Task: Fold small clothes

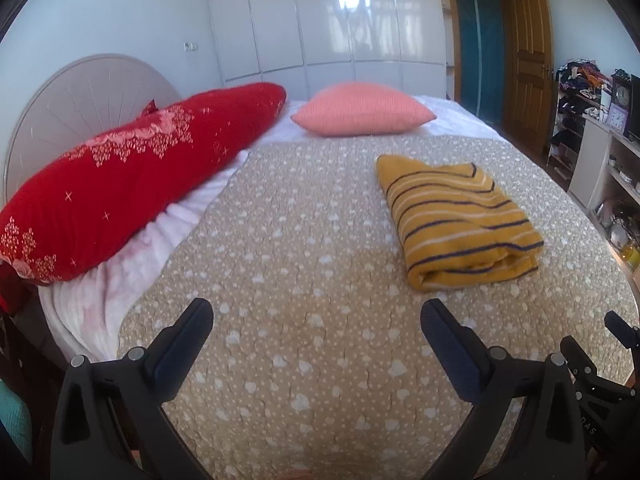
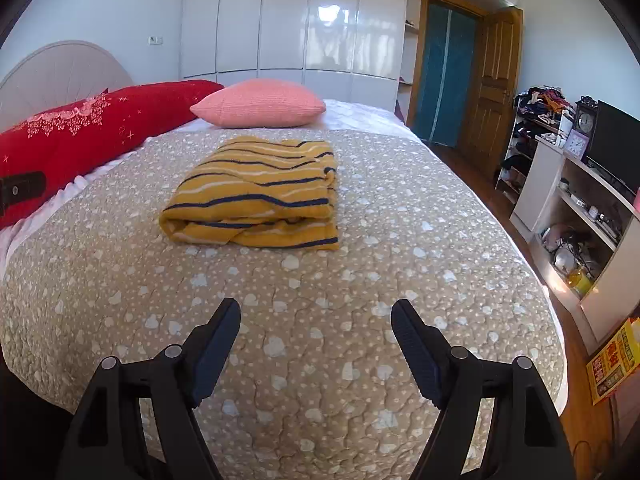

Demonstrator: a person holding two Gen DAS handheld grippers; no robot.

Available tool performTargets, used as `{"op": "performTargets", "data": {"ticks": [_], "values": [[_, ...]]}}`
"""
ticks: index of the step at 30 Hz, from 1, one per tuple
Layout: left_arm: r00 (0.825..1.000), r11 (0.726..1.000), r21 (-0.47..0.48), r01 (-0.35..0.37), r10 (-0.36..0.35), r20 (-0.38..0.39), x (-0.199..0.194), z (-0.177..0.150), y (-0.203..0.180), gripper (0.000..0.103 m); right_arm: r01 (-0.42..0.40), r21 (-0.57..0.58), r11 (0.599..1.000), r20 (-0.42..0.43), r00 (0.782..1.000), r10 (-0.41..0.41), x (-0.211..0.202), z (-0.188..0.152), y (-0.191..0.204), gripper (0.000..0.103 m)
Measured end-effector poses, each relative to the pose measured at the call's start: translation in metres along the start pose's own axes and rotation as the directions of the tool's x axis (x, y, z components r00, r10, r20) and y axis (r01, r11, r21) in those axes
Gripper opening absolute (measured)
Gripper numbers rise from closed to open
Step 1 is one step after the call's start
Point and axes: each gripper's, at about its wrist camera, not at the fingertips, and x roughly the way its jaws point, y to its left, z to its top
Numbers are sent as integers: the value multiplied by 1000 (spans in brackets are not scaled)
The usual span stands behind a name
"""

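A yellow garment with navy and white stripes (image 1: 456, 220) lies folded into a thick rectangle on the beige heart-print bedspread (image 1: 312, 280). It also shows in the right wrist view (image 2: 256, 196), ahead of centre. My left gripper (image 1: 316, 312) is open and empty, hovering above the bedspread near the bed's front edge, left of the garment. My right gripper (image 2: 316, 312) is open and empty, a short way in front of the garment. Part of the right gripper (image 1: 600, 360) shows at the lower right of the left wrist view.
A long red pillow (image 1: 120, 184) and a pink pillow (image 1: 360, 110) lie at the head of the bed. White wardrobes (image 2: 288, 20) stand behind. A wooden door (image 2: 492, 88) and cluttered shelves (image 2: 580, 208) stand to the right, beyond the bed's edge.
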Motion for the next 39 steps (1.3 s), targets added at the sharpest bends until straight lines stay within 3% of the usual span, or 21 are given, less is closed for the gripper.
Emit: {"op": "performTargets", "data": {"ticks": [7,18,29,35,39], "values": [[999,999,-34,-5,3,-53,13,-5,15,103,-10,-49,999,-19,1000,9,5,3,20,83],[999,986,-165,8,-16,-49,9,-7,56,103,-3,-141,990,-23,1000,-1,2,16,51,83],[999,933,-358,24,-30,-13,-1,-13,120,103,-57,-148,987,-59,997,48,6,27,82,84],[999,920,-391,21,-33,-26,3,-18,130,103,-67,-188,980,-63,996,56,6,26,98,84],[999,925,-378,22,-37,-32,4,-18,126,103,-63,-191,980,-62,997,52,6,23,96,84]]}}
